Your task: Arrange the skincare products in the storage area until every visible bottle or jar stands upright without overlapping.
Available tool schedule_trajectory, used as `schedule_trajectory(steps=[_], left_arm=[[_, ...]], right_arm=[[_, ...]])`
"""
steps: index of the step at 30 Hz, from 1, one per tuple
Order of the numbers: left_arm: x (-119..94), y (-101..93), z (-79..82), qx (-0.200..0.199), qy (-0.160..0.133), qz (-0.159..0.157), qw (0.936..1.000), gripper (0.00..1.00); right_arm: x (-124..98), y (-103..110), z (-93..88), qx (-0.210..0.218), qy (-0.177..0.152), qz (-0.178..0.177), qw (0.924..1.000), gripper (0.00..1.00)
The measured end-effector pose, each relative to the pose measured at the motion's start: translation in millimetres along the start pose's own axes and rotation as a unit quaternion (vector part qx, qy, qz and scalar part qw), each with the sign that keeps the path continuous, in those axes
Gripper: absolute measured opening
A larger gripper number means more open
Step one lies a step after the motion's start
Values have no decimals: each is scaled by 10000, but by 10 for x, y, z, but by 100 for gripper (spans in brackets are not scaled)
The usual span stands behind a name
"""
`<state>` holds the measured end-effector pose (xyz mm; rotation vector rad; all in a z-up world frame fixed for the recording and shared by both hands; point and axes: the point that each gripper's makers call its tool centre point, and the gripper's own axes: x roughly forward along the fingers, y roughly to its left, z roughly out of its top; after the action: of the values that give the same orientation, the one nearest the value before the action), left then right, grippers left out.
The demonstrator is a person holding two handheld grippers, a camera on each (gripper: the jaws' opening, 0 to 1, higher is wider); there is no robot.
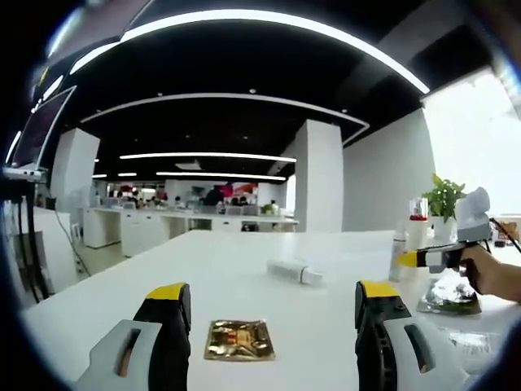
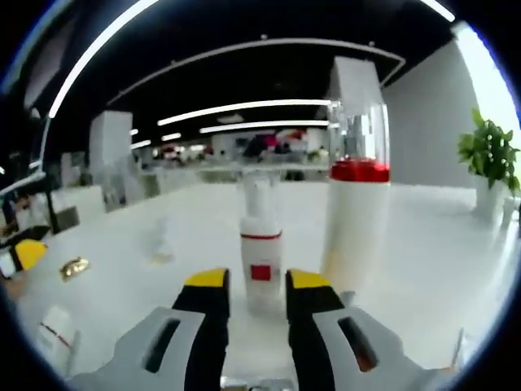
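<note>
Left gripper view. Left claw (image 1: 273,314): jaws spread wide, nothing between them, low over the white desk (image 1: 244,281). Gold foil sachet (image 1: 238,340): flat on the desk between the jaws, just ahead. White tube (image 1: 299,272): lying on its side mid-desk, not yet upright; likely light and smooth, best taken across its body. Right claw (image 1: 407,259): entering from the right, held by a hand (image 1: 496,273), beside upright bottles (image 1: 411,232). Potted plant (image 1: 445,204): far right.

Right gripper view. Right claw (image 2: 256,305): jaws narrowed around the small white bottle (image 2: 261,265), close at either side; whether they press it, cannot tell. Bottle upright, red square label, slim; judged light, stiff, slippery plastic, easily tipped; take hold low on the body. Tall white bottle (image 2: 356,212): red band, clear cap, upright just beside it on the right, near enough to be knocked. Small pale item (image 2: 160,242): left, too blurred to identify.
</note>
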<state>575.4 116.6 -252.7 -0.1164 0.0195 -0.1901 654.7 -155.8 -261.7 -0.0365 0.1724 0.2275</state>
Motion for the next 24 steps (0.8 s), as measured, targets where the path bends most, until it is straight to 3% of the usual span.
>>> schedule_trajectory(steps=[4,13,19,24], left_arm=[[2,-2,5,0,-7,-9,10000,85],[16,14,12,-20,-18,-8,10000,85],[30,22,11,-19,-15,-11,10000,85],[35,23,3,-31,3,-15,10000,85]], right_arm=[[-72,44,194,90,-375,69,9992,36],[-240,112,475,-356,-876,-52,9955,40],[-331,226,670,-164,-1351,234,9904,43],[-377,338,726,-160,-1473,454,9879,48]])
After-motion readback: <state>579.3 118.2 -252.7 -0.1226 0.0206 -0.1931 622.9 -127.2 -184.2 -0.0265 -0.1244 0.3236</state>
